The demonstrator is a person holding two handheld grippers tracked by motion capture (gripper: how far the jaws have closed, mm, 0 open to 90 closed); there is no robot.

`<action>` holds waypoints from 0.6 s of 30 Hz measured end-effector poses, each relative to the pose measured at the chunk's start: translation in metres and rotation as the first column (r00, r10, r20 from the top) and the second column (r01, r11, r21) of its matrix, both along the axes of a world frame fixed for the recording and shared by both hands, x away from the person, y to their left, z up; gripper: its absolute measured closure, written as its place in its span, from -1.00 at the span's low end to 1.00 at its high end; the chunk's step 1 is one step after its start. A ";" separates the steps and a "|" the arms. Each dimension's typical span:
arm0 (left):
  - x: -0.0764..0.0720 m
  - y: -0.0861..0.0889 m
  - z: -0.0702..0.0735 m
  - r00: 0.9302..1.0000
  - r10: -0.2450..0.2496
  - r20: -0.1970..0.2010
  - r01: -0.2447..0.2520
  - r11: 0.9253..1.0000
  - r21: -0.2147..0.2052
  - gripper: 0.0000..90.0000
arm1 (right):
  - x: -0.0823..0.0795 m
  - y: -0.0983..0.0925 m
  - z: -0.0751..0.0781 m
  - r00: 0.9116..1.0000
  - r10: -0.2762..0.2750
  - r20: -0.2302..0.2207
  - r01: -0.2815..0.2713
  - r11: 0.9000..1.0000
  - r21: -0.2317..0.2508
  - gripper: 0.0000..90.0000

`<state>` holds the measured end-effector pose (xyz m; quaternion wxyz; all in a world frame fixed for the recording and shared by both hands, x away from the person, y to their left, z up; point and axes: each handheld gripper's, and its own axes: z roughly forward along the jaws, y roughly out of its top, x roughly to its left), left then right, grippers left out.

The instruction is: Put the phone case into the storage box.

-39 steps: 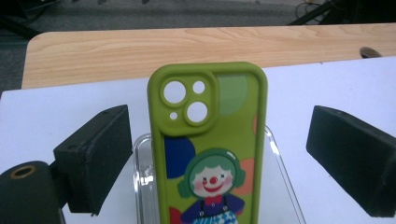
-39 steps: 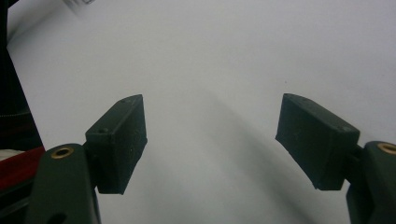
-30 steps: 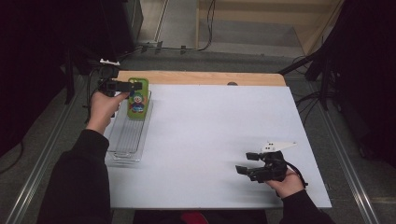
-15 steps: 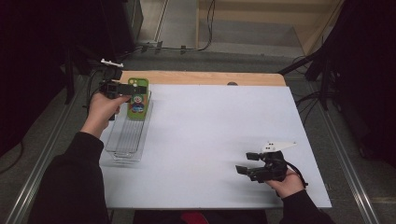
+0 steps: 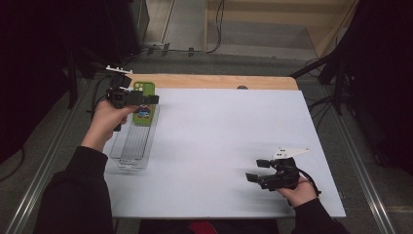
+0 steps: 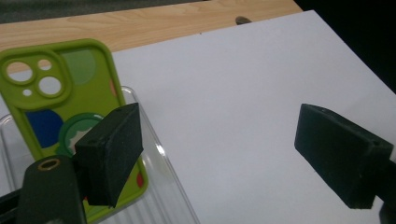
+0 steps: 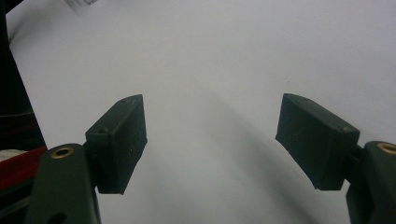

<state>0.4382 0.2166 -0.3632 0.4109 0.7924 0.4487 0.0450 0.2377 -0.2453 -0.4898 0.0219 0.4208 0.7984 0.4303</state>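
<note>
White table (image 5: 219, 146), clear tray (image 5: 129, 156) (phone case (image 5: 143, 95) inside)

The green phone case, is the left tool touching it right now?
Cannot tell. In the left gripper view one pad overlaps the green phone case lying on the clear tray, with no visible gap or contact; the left tool stands open.

White table sheet (image 5: 219, 146), wooden edge (image 5: 219, 81), grey floor (image 5: 190, 24).

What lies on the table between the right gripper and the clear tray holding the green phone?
Nothing: in the high view, only bare white tabletop stretches between the right gripper and the clear tray with the green phone.
</note>
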 end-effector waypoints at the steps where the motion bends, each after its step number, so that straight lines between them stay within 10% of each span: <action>1: -0.001 -0.001 -0.001 1.000 -0.008 -0.003 0.008 1.000 -0.004 -0.65 | 0.000 0.000 0.000 1.000 0.002 0.001 -0.002 1.000 -0.001 -0.50; 18: -0.026 -0.018 -0.014 0.995 -0.101 -0.025 0.100 0.995 -0.018 -0.65 | 0.000 0.000 0.000 1.000 0.003 -0.008 -0.003 1.000 -0.001 -0.49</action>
